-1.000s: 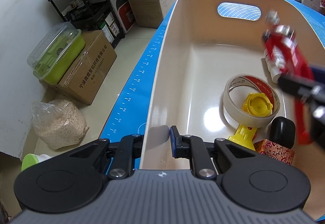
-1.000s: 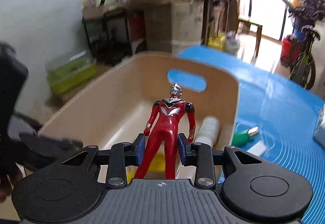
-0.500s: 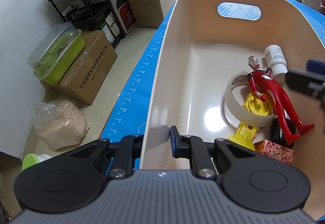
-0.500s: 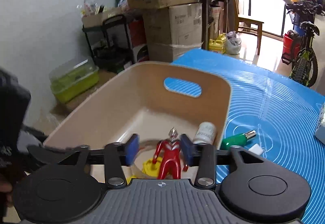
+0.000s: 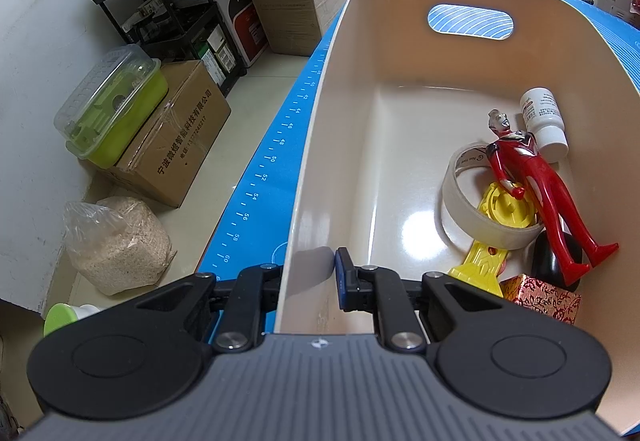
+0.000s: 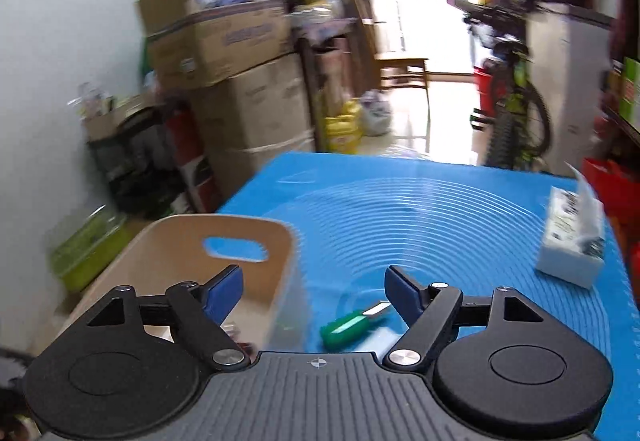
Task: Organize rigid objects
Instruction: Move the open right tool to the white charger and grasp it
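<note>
In the left wrist view a cream bin [image 5: 360, 145] stands on the blue mat. My left gripper [image 5: 310, 269] is shut on the bin's near left wall. Inside lie a red hero figure [image 5: 532, 177], a tape roll [image 5: 460, 209], a yellow toy [image 5: 504, 209], a white bottle [image 5: 542, 117], a black object [image 5: 554, 261] and a small patterned red box [image 5: 540, 299]. In the blurred right wrist view my right gripper [image 6: 314, 291] hangs over the bin's right edge [image 6: 288, 241] with its jaws opening and nothing between them. A green tool [image 6: 350, 325] lies on the mat below it.
A white tissue box [image 6: 570, 241] sits at the mat's right side. Off the table's left edge are cardboard boxes [image 5: 176, 145], a green lidded container [image 5: 112, 109], a bag of grain [image 5: 116, 241] and a black shelf rack [image 5: 172, 17]. A bicycle [image 6: 516, 101] stands at the back.
The right gripper let go of the red figure, which now lies in the bin across the tape roll. It then swung right and out of the bin, jaws spreading. The left gripper stayed put.
</note>
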A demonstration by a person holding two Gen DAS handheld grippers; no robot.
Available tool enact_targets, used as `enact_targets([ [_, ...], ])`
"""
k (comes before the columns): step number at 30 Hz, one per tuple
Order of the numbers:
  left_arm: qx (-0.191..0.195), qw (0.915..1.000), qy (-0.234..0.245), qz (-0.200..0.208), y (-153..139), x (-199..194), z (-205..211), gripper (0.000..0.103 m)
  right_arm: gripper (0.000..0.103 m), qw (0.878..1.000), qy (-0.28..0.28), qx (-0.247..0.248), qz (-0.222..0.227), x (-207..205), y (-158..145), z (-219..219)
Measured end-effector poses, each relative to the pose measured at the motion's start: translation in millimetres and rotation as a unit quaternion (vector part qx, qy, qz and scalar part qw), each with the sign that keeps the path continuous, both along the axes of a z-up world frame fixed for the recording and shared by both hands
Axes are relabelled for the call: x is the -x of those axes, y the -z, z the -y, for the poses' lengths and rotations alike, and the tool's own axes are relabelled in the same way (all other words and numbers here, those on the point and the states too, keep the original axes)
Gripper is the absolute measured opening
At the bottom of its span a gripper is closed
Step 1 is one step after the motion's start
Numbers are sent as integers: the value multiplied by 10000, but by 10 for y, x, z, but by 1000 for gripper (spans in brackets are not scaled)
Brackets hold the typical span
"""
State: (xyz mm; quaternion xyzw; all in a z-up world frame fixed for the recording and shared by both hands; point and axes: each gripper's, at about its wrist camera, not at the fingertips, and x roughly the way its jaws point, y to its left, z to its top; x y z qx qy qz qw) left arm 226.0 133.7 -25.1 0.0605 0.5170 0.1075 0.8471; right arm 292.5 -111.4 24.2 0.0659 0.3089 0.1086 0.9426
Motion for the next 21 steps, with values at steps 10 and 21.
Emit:
enact_targets([
  [10,-3,10000,1,0,0,0,0,19,81,9964,538,189,-632,-353,698,203],
  [21,-26,10000,20,-3,-16,7,-1,20,81,9896,754,35,-1221,-526,1169,60],
])
